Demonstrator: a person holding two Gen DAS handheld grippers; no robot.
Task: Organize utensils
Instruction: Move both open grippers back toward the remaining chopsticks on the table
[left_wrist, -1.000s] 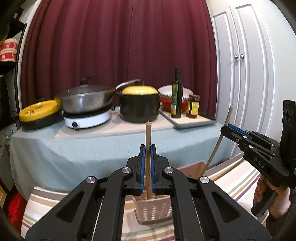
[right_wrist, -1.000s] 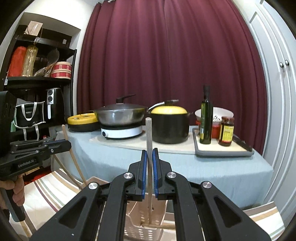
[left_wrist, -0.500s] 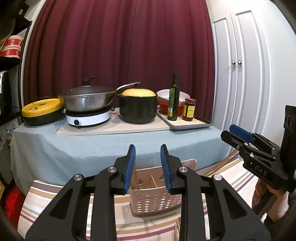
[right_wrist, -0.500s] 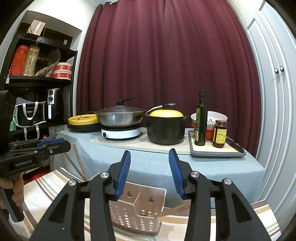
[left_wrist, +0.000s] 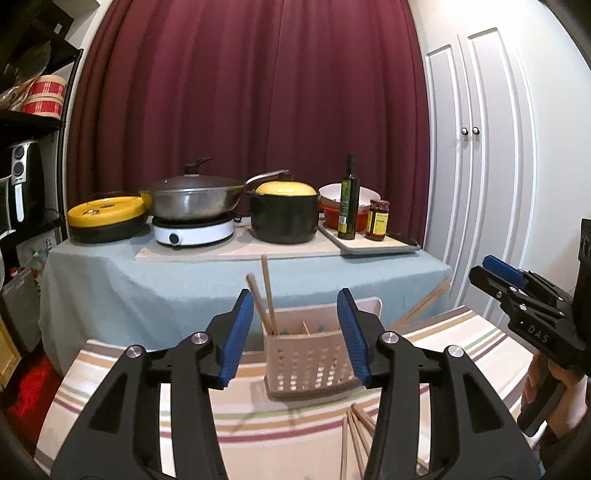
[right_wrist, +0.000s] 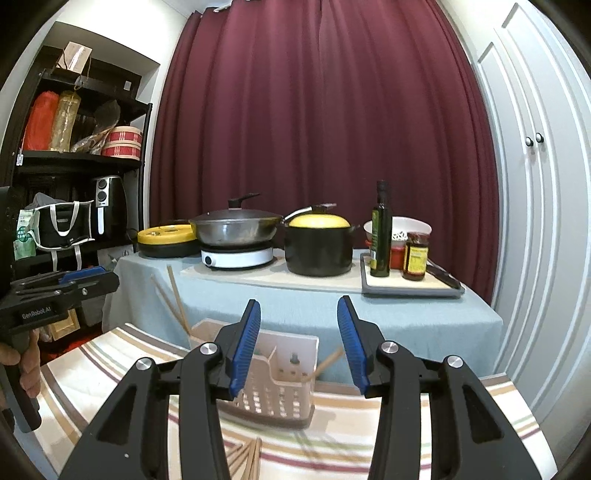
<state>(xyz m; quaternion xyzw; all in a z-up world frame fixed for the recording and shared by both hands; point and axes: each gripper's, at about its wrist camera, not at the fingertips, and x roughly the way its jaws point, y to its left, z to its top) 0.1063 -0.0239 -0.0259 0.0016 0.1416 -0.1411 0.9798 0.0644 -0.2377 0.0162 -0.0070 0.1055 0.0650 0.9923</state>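
A dark red pleated curtain hangs behind a tabletop draped in pale blue-green cloth, which carries a lidded steel wok on a round white hotplate, a glossy black pot with a yellow lid, a dark green oil bottle and a red-labelled jar whose print is too small to read. Nearer lies a cream cloth with tan, maroon and green stripes, and on it stands a beige perforated plastic utensil caddy, divided into compartments. Two slim wooden chopsticks stand in its left compartment, long axes near upright, tips leaning up and slightly left; another pokes out toward the right, and loose ones lie flat on the cloth in front. The left claw, black plastic with ribbed blue pads, is spread wide around nothing; its side reads "GenRobot.AI" in the right wrist view. The right claw, marked "DAS", also gapes wide and empty before the caddy.
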